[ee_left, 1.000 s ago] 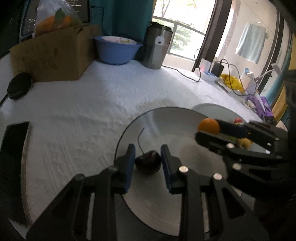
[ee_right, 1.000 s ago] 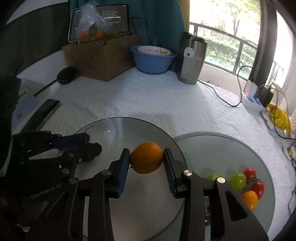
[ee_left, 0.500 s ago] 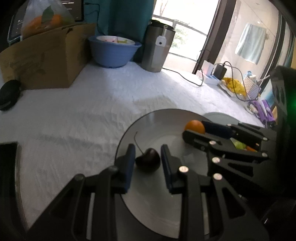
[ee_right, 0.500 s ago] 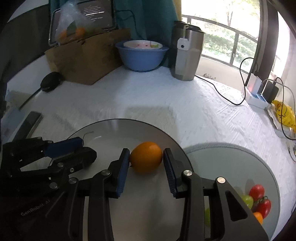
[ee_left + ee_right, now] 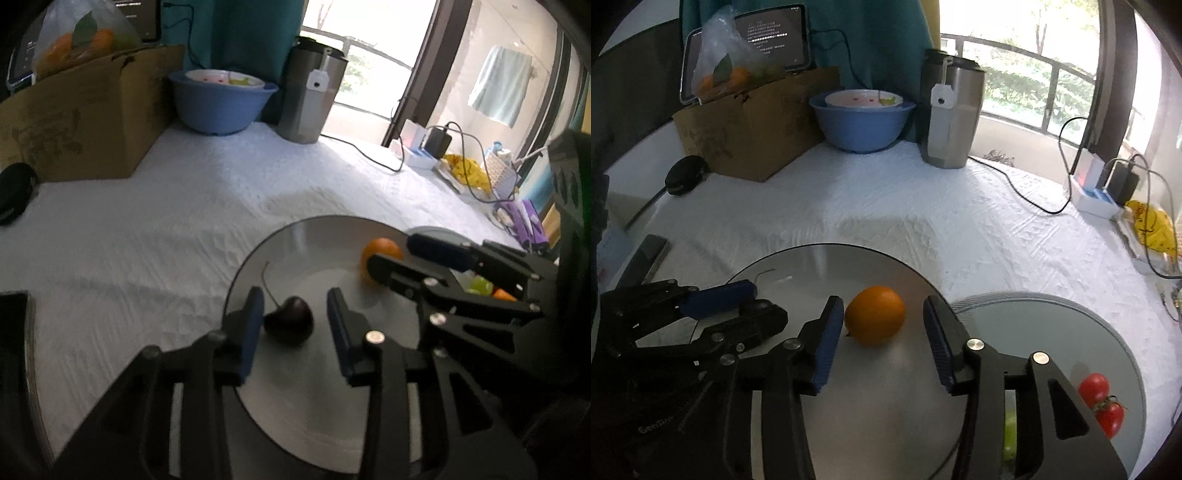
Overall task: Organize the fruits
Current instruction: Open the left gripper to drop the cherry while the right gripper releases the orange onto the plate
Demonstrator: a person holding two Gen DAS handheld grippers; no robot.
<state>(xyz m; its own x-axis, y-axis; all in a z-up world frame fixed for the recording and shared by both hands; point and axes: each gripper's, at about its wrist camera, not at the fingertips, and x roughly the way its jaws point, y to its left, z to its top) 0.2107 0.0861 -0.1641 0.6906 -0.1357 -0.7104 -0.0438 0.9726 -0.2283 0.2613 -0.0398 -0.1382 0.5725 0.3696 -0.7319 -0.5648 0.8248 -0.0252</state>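
Observation:
A dark cherry (image 5: 288, 320) with a long stem lies on the big grey plate (image 5: 332, 236). My left gripper (image 5: 295, 306) straddles it with its jaws opening. The left pad is still next to the cherry and the right pad stands clear. An orange (image 5: 875, 315) rests on the same plate (image 5: 827, 254) between the pads of my right gripper (image 5: 884, 306), whose jaws are also opening, with a gap on the right side. The left gripper (image 5: 764, 302) hides the cherry in the right wrist view. The right gripper (image 5: 391, 251) half covers the orange (image 5: 380, 251) in the left wrist view.
A second grey plate (image 5: 1052, 306) at the right holds red tomatoes (image 5: 1095, 384) and a green fruit (image 5: 1010, 435). At the back stand a cardboard box (image 5: 753, 122), a blue bowl (image 5: 862, 125) and a steel tumbler (image 5: 949, 114). A phone (image 5: 646, 258) lies left.
Both grippers came down over the big plate, then their jaws spread. The cherry and the orange are let go and now lie on the plate.

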